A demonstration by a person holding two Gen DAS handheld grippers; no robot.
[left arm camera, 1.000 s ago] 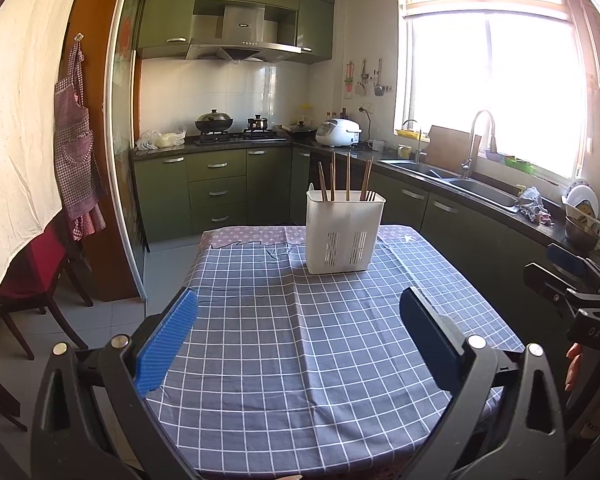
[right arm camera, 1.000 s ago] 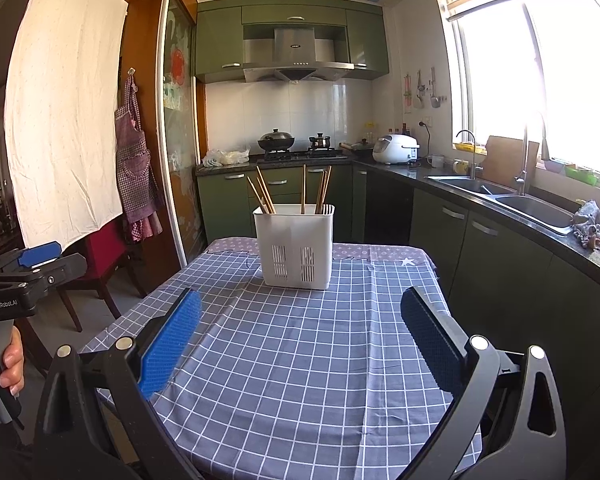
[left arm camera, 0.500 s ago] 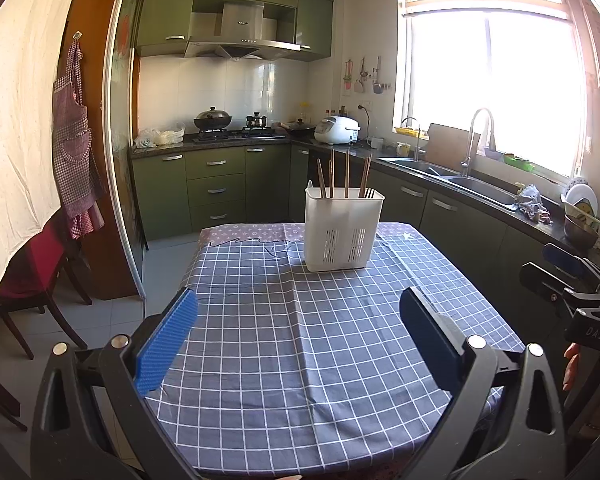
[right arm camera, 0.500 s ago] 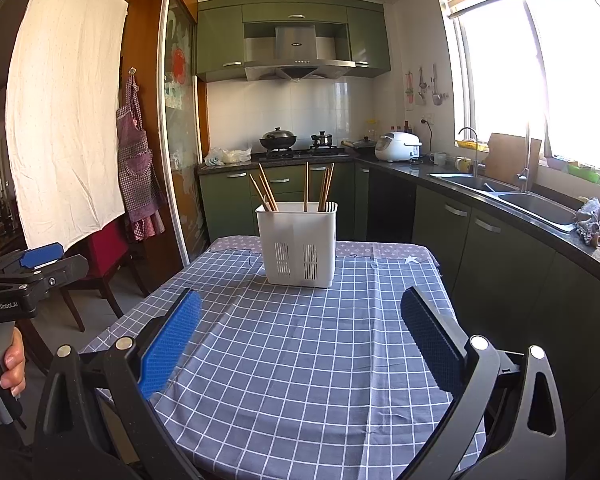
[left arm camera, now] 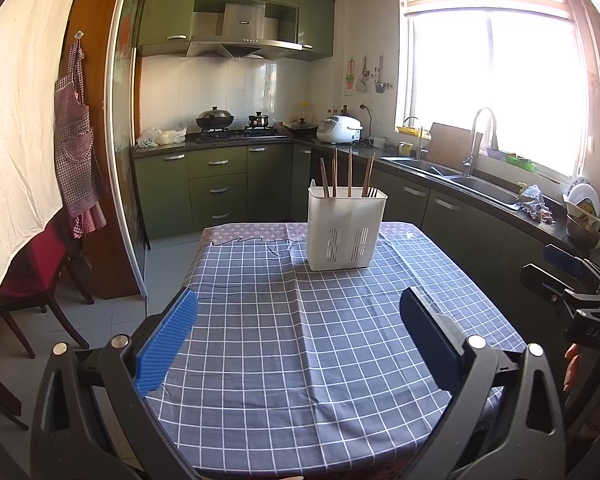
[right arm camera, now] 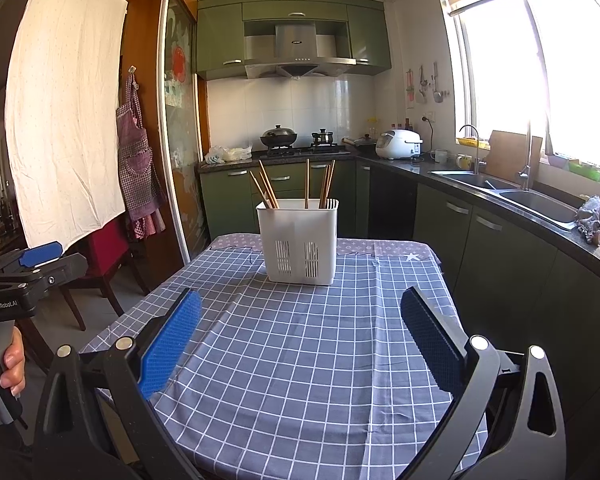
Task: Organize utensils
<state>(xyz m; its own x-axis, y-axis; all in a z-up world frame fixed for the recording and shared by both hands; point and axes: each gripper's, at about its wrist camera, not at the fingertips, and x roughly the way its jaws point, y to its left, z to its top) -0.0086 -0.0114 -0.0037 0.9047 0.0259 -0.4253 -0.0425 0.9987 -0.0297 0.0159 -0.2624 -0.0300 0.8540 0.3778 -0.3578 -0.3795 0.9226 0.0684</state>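
One checked tablecloth [left arm camera: 300,360], green kitchen cabinets [left arm camera: 216,184].

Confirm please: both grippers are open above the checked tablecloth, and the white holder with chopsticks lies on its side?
Not quite. The white holder stands upright on the tablecloth, chopsticks sticking up, as the right wrist view shows. Both the left gripper and right gripper are open.

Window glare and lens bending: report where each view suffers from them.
Left wrist view: the bright window is blown out to white, washing haze over the steel sink; the white sliding-door frame bows in a curve. Right wrist view: the window flares at the right edge, yet the white slotted plastic utensil holder and wooden chopsticks stay sharp.
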